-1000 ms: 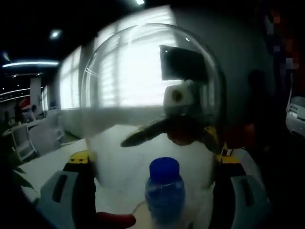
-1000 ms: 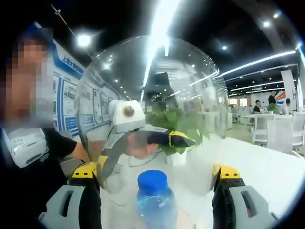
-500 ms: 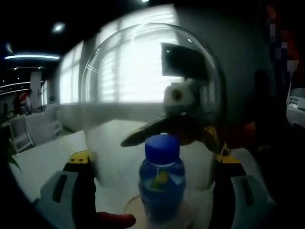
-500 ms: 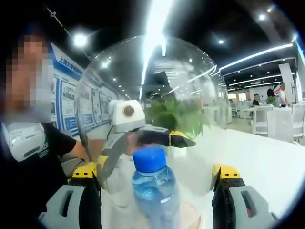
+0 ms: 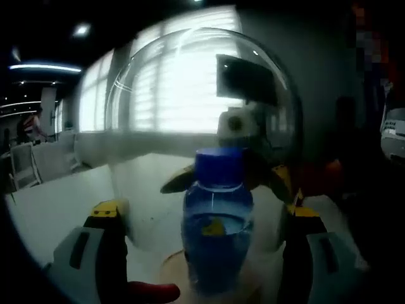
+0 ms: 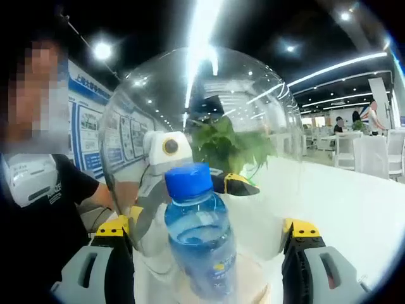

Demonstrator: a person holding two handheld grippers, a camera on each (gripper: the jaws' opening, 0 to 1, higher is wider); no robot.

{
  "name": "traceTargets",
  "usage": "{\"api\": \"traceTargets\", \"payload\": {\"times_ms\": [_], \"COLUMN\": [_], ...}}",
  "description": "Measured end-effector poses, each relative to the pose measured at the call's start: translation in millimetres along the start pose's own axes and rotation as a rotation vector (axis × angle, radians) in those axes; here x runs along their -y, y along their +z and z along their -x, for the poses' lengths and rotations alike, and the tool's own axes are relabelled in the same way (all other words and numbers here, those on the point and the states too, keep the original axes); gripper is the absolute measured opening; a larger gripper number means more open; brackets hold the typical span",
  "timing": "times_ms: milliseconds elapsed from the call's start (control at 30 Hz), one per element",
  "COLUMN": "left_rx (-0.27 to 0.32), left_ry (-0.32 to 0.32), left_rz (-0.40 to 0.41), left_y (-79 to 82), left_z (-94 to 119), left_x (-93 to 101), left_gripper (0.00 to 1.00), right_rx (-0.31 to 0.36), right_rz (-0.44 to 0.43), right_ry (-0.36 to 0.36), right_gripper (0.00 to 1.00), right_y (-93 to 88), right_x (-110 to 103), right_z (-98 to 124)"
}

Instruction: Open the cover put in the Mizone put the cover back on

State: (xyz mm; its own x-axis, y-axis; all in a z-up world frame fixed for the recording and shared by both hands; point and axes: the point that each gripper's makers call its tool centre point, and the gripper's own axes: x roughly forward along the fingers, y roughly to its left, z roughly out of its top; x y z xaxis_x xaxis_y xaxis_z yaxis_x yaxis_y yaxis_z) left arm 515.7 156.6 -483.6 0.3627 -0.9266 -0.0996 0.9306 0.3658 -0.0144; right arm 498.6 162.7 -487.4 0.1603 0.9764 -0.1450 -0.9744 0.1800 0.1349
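Note:
A clear glass dome cover (image 5: 190, 95) is held between the jaws of my left gripper (image 5: 204, 210), which is shut on its sides. My right gripper (image 6: 209, 227) is shut on the same dome (image 6: 253, 95) from the opposite side. Each gripper appears through the glass in the other's view: the right gripper (image 5: 243, 142) and the left gripper (image 6: 166, 152). A Mizone bottle (image 5: 218, 221) with a blue cap (image 6: 187, 179) and pale blue drink stands upright on a round wooden base (image 5: 171, 278), inside the dome's outline.
The base sits on a white table (image 6: 345, 209). A person in a black shirt (image 6: 38, 209) stands close on the left of the right gripper view. A green plant (image 6: 231, 145) shows behind the dome. Chairs and windows lie further off.
Both grippers have lowered the dome. The bottle has risen in both views, from only its cap and shoulders at the bottom edge to most of its body within the dome.

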Motion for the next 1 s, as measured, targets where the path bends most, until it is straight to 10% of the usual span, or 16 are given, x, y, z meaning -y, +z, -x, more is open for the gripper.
{"api": "traceTargets", "payload": {"times_ms": [1000], "left_rx": [-0.025], "left_ry": [-0.005], "left_rz": [-0.014], "left_y": [-29.8], "left_z": [7], "left_x": [-7.8], "left_gripper": [0.86], "right_rx": [-0.047], "right_rz": [0.043], "right_ry": [-0.031], "right_gripper": [0.90], "right_y": [-23.2], "right_x": [8], "right_z": [-16]}}
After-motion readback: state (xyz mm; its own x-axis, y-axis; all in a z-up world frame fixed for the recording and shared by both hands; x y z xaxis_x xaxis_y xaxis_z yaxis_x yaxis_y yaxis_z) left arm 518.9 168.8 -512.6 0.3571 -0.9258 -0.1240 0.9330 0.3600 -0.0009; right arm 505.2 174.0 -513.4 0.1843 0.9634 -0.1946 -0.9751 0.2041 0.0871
